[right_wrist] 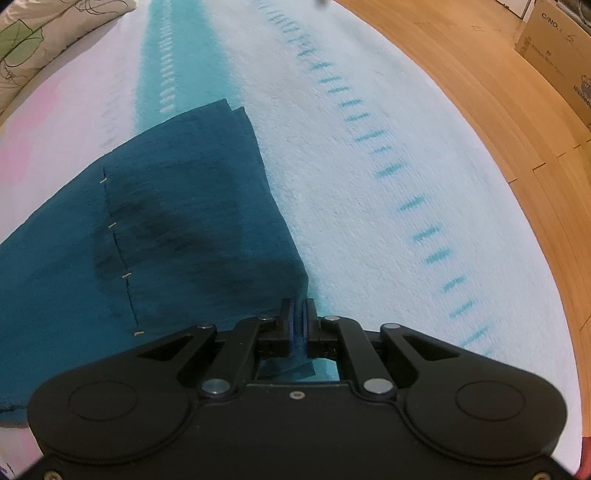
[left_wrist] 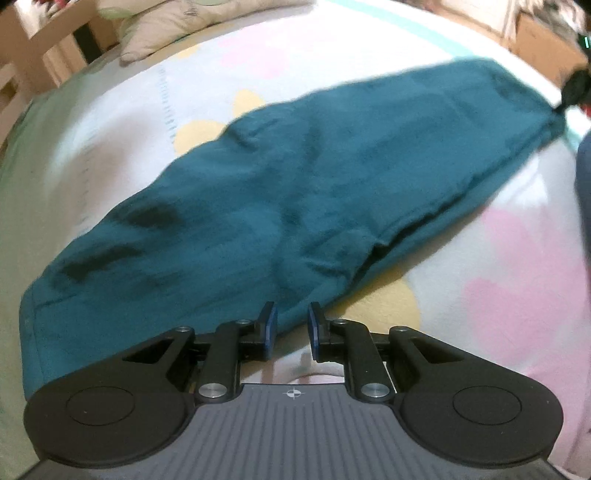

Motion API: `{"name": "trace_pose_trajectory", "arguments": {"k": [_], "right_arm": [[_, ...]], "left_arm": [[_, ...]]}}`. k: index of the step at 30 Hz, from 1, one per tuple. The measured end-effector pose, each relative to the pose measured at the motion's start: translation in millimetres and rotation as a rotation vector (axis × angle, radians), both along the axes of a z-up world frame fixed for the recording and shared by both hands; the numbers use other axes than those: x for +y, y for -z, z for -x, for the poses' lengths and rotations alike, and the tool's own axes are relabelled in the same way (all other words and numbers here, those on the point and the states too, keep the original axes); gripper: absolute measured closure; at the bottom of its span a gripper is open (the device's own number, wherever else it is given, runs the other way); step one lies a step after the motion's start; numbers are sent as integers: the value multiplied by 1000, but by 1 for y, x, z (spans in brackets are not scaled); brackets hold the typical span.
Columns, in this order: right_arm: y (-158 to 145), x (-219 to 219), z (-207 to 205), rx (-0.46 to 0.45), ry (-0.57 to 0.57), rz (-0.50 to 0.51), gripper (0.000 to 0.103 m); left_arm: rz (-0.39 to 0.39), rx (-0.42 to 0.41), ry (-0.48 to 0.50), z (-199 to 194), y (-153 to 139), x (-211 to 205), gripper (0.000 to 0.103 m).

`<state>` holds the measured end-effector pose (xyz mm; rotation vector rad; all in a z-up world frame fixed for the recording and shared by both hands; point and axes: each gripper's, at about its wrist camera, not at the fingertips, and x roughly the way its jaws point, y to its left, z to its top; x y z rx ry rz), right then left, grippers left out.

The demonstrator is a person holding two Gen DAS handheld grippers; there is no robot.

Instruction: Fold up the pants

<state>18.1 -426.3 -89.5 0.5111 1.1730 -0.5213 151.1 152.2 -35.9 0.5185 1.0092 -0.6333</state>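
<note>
Teal pants (left_wrist: 295,192) lie folded lengthwise across the bed, waist end near me, legs running to the far right. My left gripper (left_wrist: 290,328) is open just above the near edge of the pants, with cloth showing between the jaws. My right gripper (right_wrist: 297,321) is shut on a corner of the pants' leg hem (right_wrist: 207,229), with teal cloth pinched between the blue pads. It shows in the left wrist view (left_wrist: 576,86) as a dark shape holding the far leg end.
A blanket (left_wrist: 498,288) with pink and yellow patches covers the bed. Its pale part with teal stripes (right_wrist: 369,184) shows in the right wrist view. Pillows (left_wrist: 162,33) lie at the head. A wooden floor (right_wrist: 498,92) and a cardboard box (right_wrist: 561,59) lie beyond the bed edge.
</note>
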Motion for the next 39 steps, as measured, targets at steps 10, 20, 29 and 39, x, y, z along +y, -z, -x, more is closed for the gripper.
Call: {"name": "trace_pose_trajectory", "arguments": {"k": [10, 20, 29, 39], "right_arm": [[-5, -6, 0, 3, 31, -15, 80], [-74, 21, -16, -88, 7, 110, 78], [-106, 171, -118, -330, -396, 29, 60], [-58, 344, -245, -431, -812, -102, 55]], "left_arm": [[137, 68, -447, -60, -4, 58, 86], [-62, 155, -596, -74, 45, 72, 85], [-105, 139, -452, -103, 9, 51, 85], [-3, 171, -515, -143, 37, 34, 85]]}}
